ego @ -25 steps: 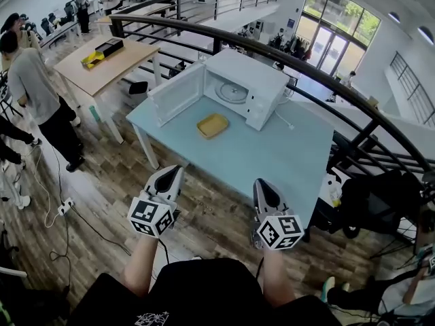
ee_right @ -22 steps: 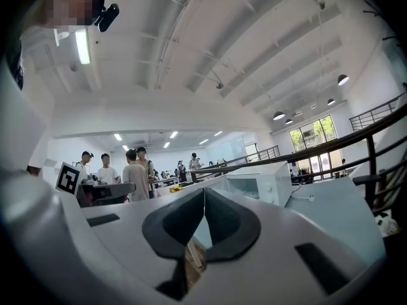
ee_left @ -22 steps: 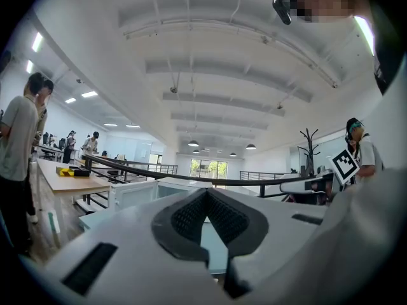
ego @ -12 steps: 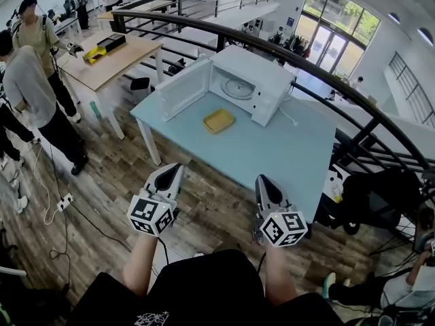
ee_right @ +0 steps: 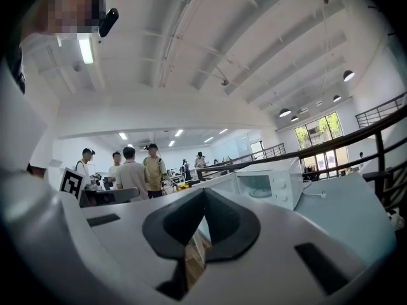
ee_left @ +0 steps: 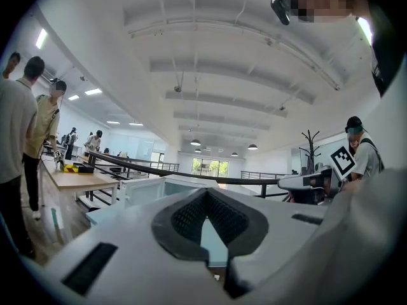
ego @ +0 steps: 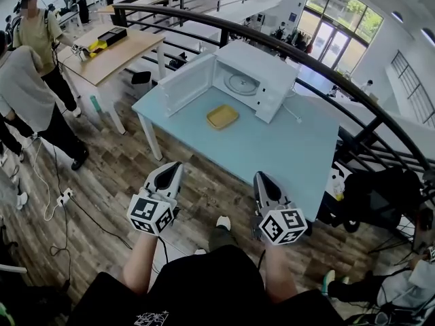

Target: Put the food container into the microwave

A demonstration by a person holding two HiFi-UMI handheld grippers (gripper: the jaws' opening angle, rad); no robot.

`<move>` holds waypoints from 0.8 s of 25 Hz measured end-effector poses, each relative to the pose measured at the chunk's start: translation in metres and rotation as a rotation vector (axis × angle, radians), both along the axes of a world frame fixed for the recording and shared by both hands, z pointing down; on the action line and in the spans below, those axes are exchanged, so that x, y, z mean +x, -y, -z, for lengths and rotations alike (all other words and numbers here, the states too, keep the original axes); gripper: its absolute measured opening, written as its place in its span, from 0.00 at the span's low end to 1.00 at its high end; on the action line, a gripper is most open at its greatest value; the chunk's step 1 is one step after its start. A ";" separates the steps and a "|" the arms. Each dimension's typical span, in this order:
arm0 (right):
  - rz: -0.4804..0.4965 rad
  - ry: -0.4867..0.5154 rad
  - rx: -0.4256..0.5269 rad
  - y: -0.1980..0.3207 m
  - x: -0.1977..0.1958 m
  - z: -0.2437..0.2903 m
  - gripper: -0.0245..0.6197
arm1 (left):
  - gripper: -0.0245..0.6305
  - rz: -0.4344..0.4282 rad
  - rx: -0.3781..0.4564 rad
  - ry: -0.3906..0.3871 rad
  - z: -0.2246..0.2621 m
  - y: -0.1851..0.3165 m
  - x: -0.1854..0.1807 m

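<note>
A shallow yellow food container (ego: 222, 117) lies on the light blue table (ego: 272, 155), just in front of the white microwave (ego: 253, 80). The microwave door (ego: 185, 89) stands swung open to the left, and the glass plate inside is bare. My left gripper (ego: 172, 169) and right gripper (ego: 261, 178) are held over the wooden floor, short of the table's near edge and far from the container. Both are shut with nothing between their fingers. The left gripper (ee_left: 206, 196) points toward the table; the right gripper (ee_right: 203, 192) has the microwave (ee_right: 267, 183) ahead to its right.
A dark curved railing (ego: 306, 60) runs behind the table. Several people (ego: 30, 94) stand at the left near a wooden table (ego: 109, 56) with a black and yellow box. Cables (ego: 64, 195) lie on the floor. A dark bag (ego: 374, 202) sits at the right.
The table and microwave have come slightly nearer in the head view. A shoe now shows on the floor between the grippers. Both grippers stay shut in the same pose.
</note>
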State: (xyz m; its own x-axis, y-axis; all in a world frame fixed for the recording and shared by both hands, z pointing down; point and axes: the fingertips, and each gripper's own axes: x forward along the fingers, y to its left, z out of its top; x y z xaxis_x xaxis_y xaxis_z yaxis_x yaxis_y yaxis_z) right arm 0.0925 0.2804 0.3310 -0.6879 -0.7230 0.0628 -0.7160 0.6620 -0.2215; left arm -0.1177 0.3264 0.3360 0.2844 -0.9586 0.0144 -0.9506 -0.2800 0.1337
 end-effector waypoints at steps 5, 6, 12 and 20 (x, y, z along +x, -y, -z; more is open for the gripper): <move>0.007 0.025 -0.012 0.011 -0.002 -0.004 0.05 | 0.05 0.004 -0.002 -0.017 -0.005 0.010 -0.002; 0.004 0.018 -0.011 0.016 -0.002 -0.005 0.05 | 0.05 0.003 -0.001 -0.016 -0.006 0.014 -0.002; 0.008 -0.028 -0.005 0.047 -0.010 -0.012 0.05 | 0.05 -0.003 -0.014 -0.005 -0.011 0.042 -0.002; 0.009 -0.017 -0.031 0.106 -0.007 -0.025 0.05 | 0.05 0.000 -0.032 -0.009 -0.020 0.097 -0.003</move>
